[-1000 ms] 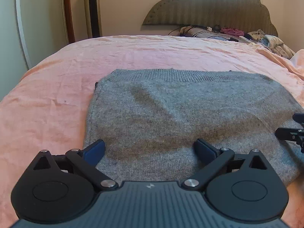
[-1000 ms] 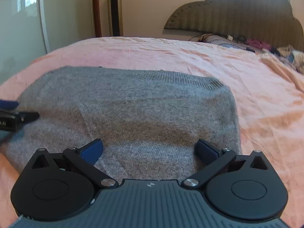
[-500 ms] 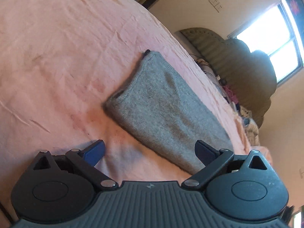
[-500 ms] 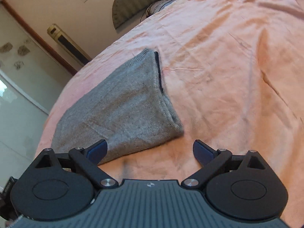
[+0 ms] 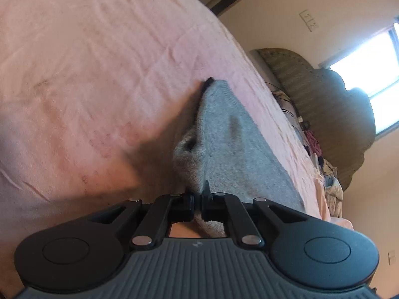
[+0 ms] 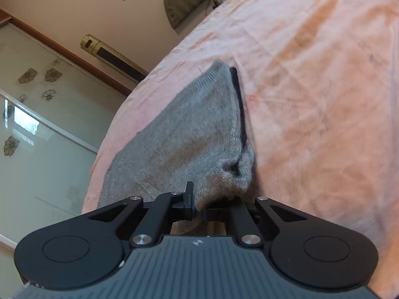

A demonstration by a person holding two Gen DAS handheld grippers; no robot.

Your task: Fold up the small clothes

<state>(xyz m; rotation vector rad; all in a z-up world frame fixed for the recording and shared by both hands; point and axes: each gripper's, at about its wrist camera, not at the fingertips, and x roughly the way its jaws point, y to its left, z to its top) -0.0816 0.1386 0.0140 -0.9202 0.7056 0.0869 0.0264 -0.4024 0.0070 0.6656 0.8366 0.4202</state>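
A folded grey knit sweater (image 5: 232, 139) lies on the pink bed sheet (image 5: 87, 79). My left gripper (image 5: 198, 199) is shut on the sweater's near left corner, with grey cloth bunched between the jaws. In the right wrist view the same sweater (image 6: 189, 134) runs away from me, a dark inner edge showing along its right side. My right gripper (image 6: 198, 205) is shut on its near right corner, and the knit is puckered just ahead of the jaws. Both views are tilted.
The pink sheet (image 6: 319, 94) spreads wide on both sides of the sweater. A padded headboard (image 5: 331, 104) with a pile of clothes (image 5: 329, 177) stands at the far end. A glass wardrobe door (image 6: 37, 124) and a gold tower unit (image 6: 112, 54) stand beside the bed.
Both grippers were open over the sweater; they swung out to its two near corners, tilted, and have now shut on the cloth, which bunches up at each grip.
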